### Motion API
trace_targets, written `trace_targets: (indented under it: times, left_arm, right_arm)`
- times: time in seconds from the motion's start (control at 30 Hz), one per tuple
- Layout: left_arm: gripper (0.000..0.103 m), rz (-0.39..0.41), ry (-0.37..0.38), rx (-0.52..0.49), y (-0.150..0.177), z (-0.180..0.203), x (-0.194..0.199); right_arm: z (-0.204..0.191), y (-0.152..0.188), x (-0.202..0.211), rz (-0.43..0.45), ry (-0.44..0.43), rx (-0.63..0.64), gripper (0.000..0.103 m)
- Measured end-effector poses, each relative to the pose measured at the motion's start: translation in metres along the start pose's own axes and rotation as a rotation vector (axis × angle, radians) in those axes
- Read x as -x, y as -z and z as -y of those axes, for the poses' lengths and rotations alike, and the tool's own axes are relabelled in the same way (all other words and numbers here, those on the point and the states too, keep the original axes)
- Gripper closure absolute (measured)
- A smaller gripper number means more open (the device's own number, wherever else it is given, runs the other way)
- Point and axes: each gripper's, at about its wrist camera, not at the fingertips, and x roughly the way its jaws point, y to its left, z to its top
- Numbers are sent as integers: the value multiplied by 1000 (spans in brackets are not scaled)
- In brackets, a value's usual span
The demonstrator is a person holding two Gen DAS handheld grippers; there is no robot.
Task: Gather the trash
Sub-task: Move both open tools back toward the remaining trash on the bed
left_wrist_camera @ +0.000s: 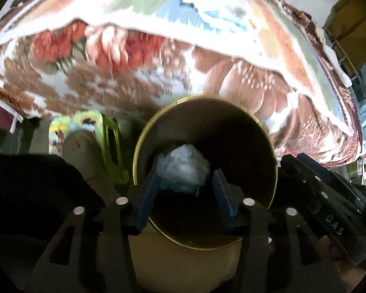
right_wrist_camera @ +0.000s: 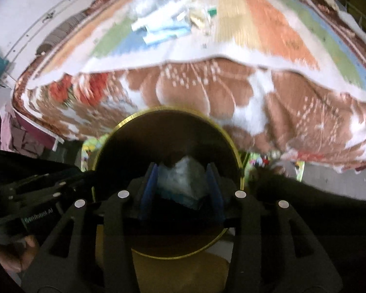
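Left wrist view: left gripper (left_wrist_camera: 184,185) clamps crumpled wad (left_wrist_camera: 183,168) over bin (left_wrist_camera: 266,131) mouth. Right gripper (right_wrist_camera: 181,183) likewise pinches a crumpled wad (right_wrist_camera: 180,178) above the bin (right_wrist_camera: 231,141).

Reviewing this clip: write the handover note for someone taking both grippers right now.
Left gripper: shut on a crumpled white wad, held over the mouth of the gold-rimmed bin.
Right gripper: likewise shut on a crumpled wad above the same bin.
Done: two pieces carried to the bin.
Left: release both; more scraps lie on the striped bed cover, blurred, so the count is unclear.
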Motion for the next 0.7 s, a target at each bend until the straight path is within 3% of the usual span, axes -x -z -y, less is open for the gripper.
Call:
trace_targets:
  times: [0.07, 0.13, 0.27, 0.43, 0.57, 0.7]
  left_arm:
    - [47, 33, 7, -15, -3, 2, 8]
    - [40, 82, 12, -30, -7, 3, 20]
    - [30, 199, 2, -64, -15, 3, 44]
    - [10, 324, -39, -149, -25, 9, 70]
    - [6, 358, -57, -217, -32, 16, 79]
    - [6, 416, -123, -313, -40, 27, 90]
  right_arm:
    - [2, -4, 9, 44, -9, -6, 51]
    - [4, -7, 19, 89, -26, -10, 50]
    - [9, -11, 41, 183, -56, -6, 38]
    - [5, -16, 58, 263, -71, 50, 31]
    - [-4, -18, 63, 287, -70, 121, 31]
    - [-2, -25, 62, 259, -96, 138, 31]
